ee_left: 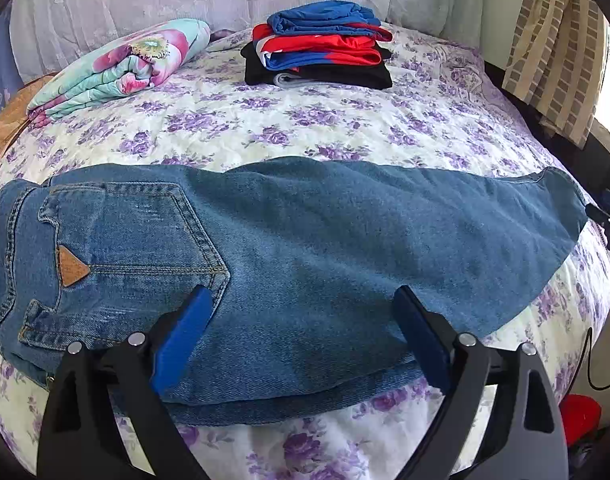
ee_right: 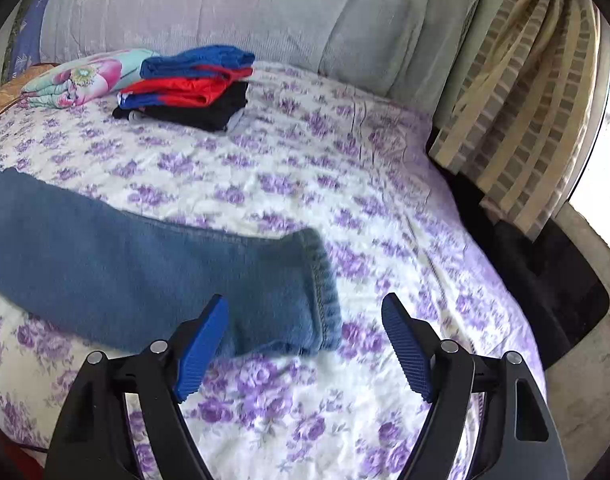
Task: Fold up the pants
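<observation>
Blue denim jeans (ee_left: 305, 256) lie flat across the bed, legs stacked one on the other, waist and back pocket at the left, leg ends at the right. My left gripper (ee_left: 301, 294) hovers open over the near edge of the jeans, by the pocket's corner, with nothing pinched between its blue pads. In the right wrist view the hem end of the jeans (ee_right: 317, 280) lies on the floral sheet. Just above and in front of that hem my right gripper (ee_right: 305, 302) stands open, holding nothing.
A stack of folded red, blue and black clothes (ee_left: 317, 52) sits at the back of the bed (ee_left: 265, 128), next to a folded floral blanket (ee_left: 121, 64). A checked curtain (ee_right: 525, 120) hangs at the right. The bed's right edge drops to a dark mat (ee_right: 545, 280).
</observation>
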Action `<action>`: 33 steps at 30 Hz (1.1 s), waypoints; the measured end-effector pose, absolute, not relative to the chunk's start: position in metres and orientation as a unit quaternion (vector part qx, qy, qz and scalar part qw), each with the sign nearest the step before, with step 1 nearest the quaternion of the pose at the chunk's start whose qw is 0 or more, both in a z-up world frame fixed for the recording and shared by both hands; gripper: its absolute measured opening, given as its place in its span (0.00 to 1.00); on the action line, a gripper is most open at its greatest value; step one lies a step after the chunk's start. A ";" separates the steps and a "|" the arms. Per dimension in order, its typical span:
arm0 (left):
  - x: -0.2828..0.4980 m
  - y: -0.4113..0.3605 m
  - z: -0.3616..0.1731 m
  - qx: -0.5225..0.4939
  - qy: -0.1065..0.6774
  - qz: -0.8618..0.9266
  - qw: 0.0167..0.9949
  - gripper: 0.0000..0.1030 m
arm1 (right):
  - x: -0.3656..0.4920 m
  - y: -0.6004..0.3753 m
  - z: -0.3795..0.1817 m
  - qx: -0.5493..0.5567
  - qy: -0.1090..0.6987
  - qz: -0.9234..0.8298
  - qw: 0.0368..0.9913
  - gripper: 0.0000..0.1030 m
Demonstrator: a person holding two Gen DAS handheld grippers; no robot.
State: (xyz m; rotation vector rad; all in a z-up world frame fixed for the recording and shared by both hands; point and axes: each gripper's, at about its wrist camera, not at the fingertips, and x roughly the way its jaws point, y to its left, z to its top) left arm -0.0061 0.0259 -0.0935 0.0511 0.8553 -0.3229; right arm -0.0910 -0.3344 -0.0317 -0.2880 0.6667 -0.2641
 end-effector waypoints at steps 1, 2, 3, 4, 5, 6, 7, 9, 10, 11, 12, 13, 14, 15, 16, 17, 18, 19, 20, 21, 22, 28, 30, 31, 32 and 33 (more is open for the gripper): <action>-0.006 0.028 -0.093 0.019 0.414 -0.158 0.896 0.87 | -0.090 -0.331 -0.029 -0.137 0.315 -0.111 0.933 0.76; -0.006 0.030 -0.091 0.010 0.414 -0.160 0.896 0.87 | -0.086 -0.329 -0.030 -0.131 0.318 -0.090 0.935 0.76; -0.006 0.033 -0.089 0.003 0.415 -0.161 0.896 0.87 | -0.079 -0.326 -0.037 -0.123 0.338 -0.067 0.931 0.76; -0.007 0.036 -0.088 0.000 0.413 -0.157 0.897 0.87 | -0.071 -0.324 -0.049 -0.116 0.363 -0.047 0.923 0.76; -0.007 0.040 -0.087 0.002 0.410 -0.145 0.901 0.87 | -0.062 -0.325 -0.064 -0.110 0.393 -0.036 0.912 0.76; -0.005 0.045 -0.087 0.004 0.409 -0.130 0.903 0.87 | -0.052 -0.327 -0.080 -0.109 0.423 -0.036 0.899 0.78; -0.003 0.053 -0.088 -0.001 0.412 -0.118 0.903 0.87 | -0.048 -0.330 -0.089 -0.097 0.434 -0.030 0.895 0.78; -0.002 0.070 -0.085 -0.023 0.414 -0.111 0.903 0.87 | -0.043 -0.330 -0.079 -0.081 0.422 -0.021 0.903 0.75; -0.002 0.077 -0.082 -0.033 0.410 -0.111 0.905 0.87 | -0.042 -0.323 -0.064 -0.076 0.402 0.019 0.912 0.75; -0.003 0.083 -0.077 -0.041 0.402 -0.109 0.908 0.87 | -0.039 -0.315 -0.049 -0.069 0.382 0.062 0.920 0.75; -0.003 0.087 -0.073 -0.047 0.392 -0.105 0.913 0.87 | -0.034 -0.304 -0.036 -0.060 0.369 0.112 0.921 0.75; -0.003 0.089 -0.070 -0.051 0.384 -0.103 0.916 0.87 | -0.023 -0.292 -0.025 -0.050 0.367 0.162 0.915 0.75; -0.004 0.089 -0.068 -0.055 0.374 -0.110 0.919 0.87 | -0.010 -0.277 -0.016 -0.042 0.365 0.211 0.906 0.74; -0.005 0.087 -0.067 -0.058 0.366 -0.122 0.921 0.87 | 0.007 -0.260 -0.009 -0.041 0.362 0.251 0.897 0.69; -0.006 0.081 -0.067 -0.055 0.365 -0.136 0.919 0.86 | 0.022 -0.243 -0.006 -0.045 0.362 0.284 0.887 0.64; -0.007 0.073 -0.069 -0.047 0.370 -0.148 0.916 0.86 | 0.038 -0.225 -0.006 -0.051 0.367 0.313 0.874 0.53; -0.008 0.063 -0.073 -0.035 0.378 -0.161 0.911 0.86 | 0.054 -0.206 -0.006 -0.056 0.375 0.338 0.861 0.44; -0.009 0.052 -0.079 -0.017 0.391 -0.177 0.903 0.86 | 0.067 -0.187 -0.008 -0.061 0.381 0.362 0.849 0.40; -0.008 0.043 -0.085 -0.003 0.406 -0.186 0.895 0.86 | 0.078 -0.166 -0.013 -0.077 0.388 0.380 0.836 0.38; -0.009 0.036 -0.092 0.016 0.415 -0.180 0.892 0.86 | 0.085 -0.149 -0.018 -0.101 0.388 0.384 0.832 0.37; -0.010 0.029 -0.098 0.044 0.415 -0.169 0.893 0.86 | 0.093 -0.131 -0.022 -0.134 0.384 0.380 0.831 0.37; -0.022 0.036 -0.102 0.028 0.422 -0.173 0.890 0.86 | 0.132 -0.083 -0.055 -0.193 0.432 0.379 0.795 0.37; -0.028 0.039 -0.104 0.019 0.428 -0.178 0.886 0.86 | 0.129 -0.075 -0.067 -0.203 0.450 0.404 0.770 0.37; -0.032 0.040 -0.104 0.019 0.428 -0.178 0.886 0.86 | 0.125 -0.070 -0.069 -0.208 0.453 0.420 0.758 0.35; -0.035 0.039 -0.105 0.022 0.427 -0.179 0.886 0.86 | 0.118 -0.066 -0.069 -0.213 0.451 0.432 0.751 0.28; -0.037 0.039 -0.105 0.024 0.426 -0.180 0.886 0.86 | 0.111 -0.065 -0.068 -0.214 0.448 0.444 0.746 0.26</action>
